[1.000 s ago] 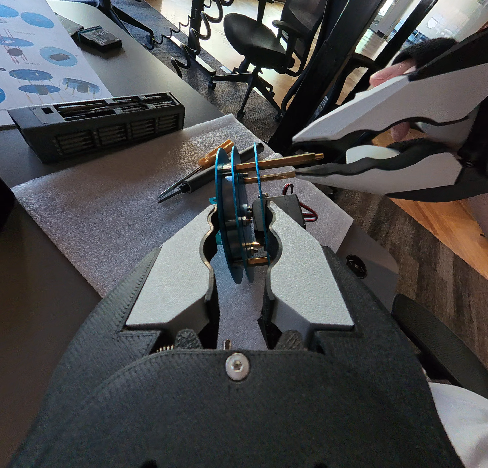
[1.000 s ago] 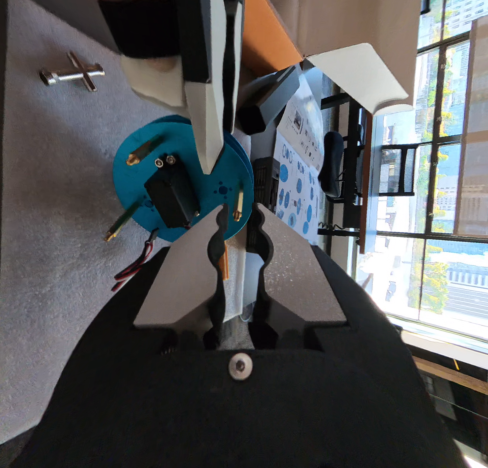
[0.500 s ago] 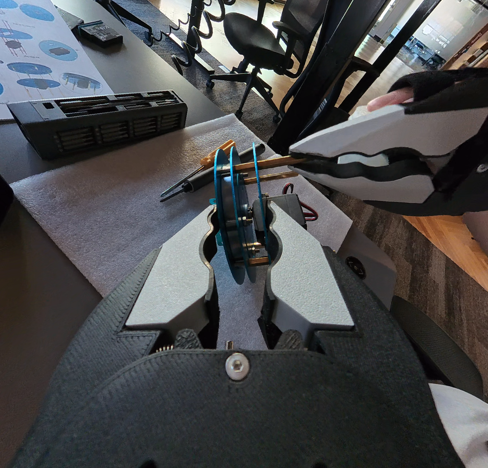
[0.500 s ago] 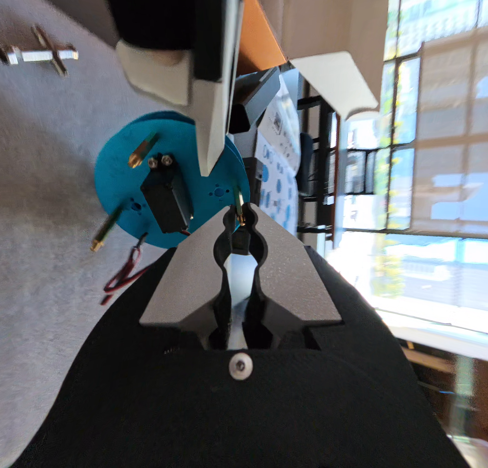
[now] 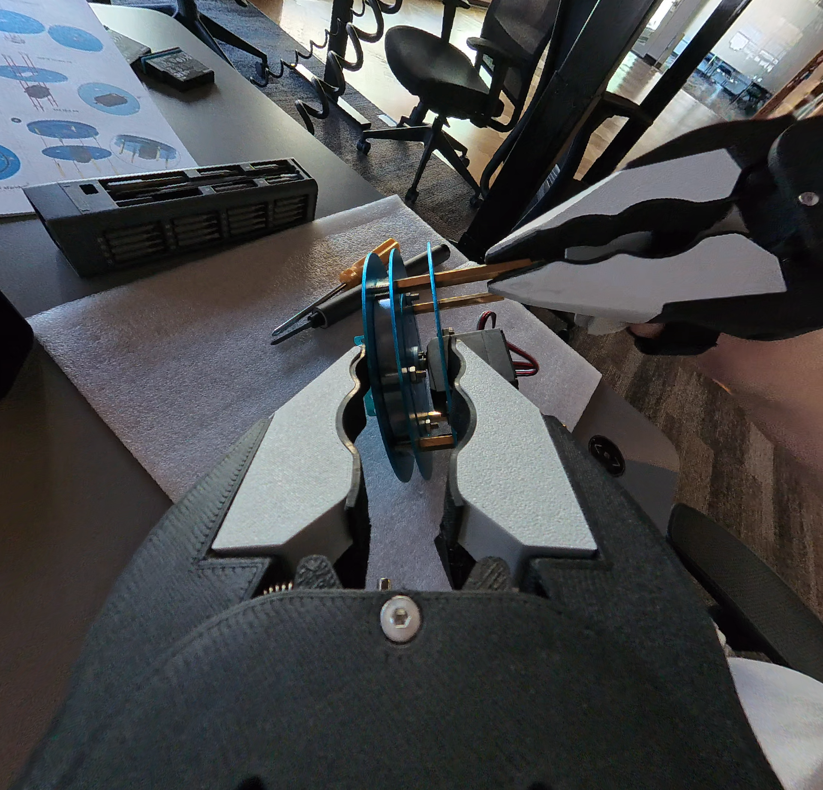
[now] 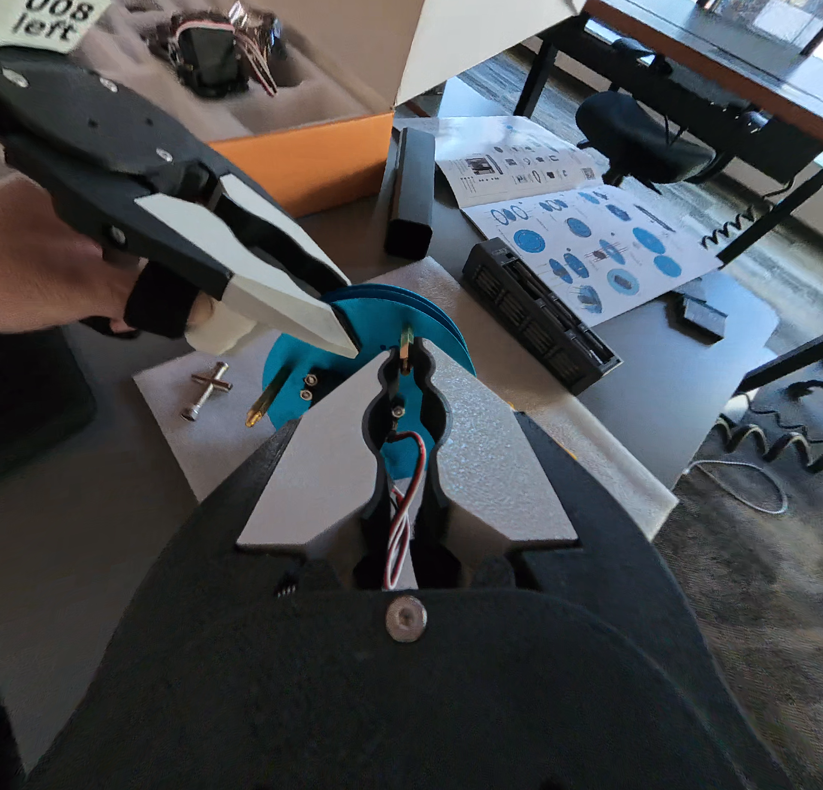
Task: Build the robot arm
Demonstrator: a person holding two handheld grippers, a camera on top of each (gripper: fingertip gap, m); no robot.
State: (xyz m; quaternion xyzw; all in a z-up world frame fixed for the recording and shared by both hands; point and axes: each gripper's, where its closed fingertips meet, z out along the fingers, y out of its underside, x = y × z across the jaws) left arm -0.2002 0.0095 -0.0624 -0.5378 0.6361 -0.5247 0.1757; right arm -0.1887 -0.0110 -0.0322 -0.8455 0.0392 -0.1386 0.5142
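A blue disc assembly (image 5: 387, 345) with brass standoffs and a black servo (image 5: 485, 345) stands on edge on a grey foam mat (image 5: 178, 358). My left gripper (image 5: 407, 358) is shut on the assembly, one finger on each side of the disc stack. My right gripper (image 5: 492, 273) comes in from the right and is shut on the end of the upper brass standoff (image 5: 463, 274). In the right wrist view my right gripper (image 6: 405, 352) pinches that standoff (image 6: 406, 345) at its fingertips. The servo wires (image 6: 401, 514) run between its fingers. The left gripper (image 6: 345, 323) holds the discs (image 6: 369, 318) from the upper left.
Two screwdrivers (image 5: 356, 287) lie on the mat behind the assembly, and a metal cross wrench (image 6: 207, 387) lies at its left. A black bit case (image 5: 178, 207), a printed sheet (image 5: 67, 100), a black tube (image 6: 409, 198) and an orange box (image 6: 303, 162) sit beyond. Office chairs (image 5: 436, 78) stand past the table edge. About 4 cm separates my left fingertips from my right. The metal cross wrench (image 6: 207, 387) lies around 12 cm away from my left fingertips.
My right gripper closed on the end of the upper brass standoff and then rolled about a quarter turn with it. My left gripper kept holding the assembly in place.
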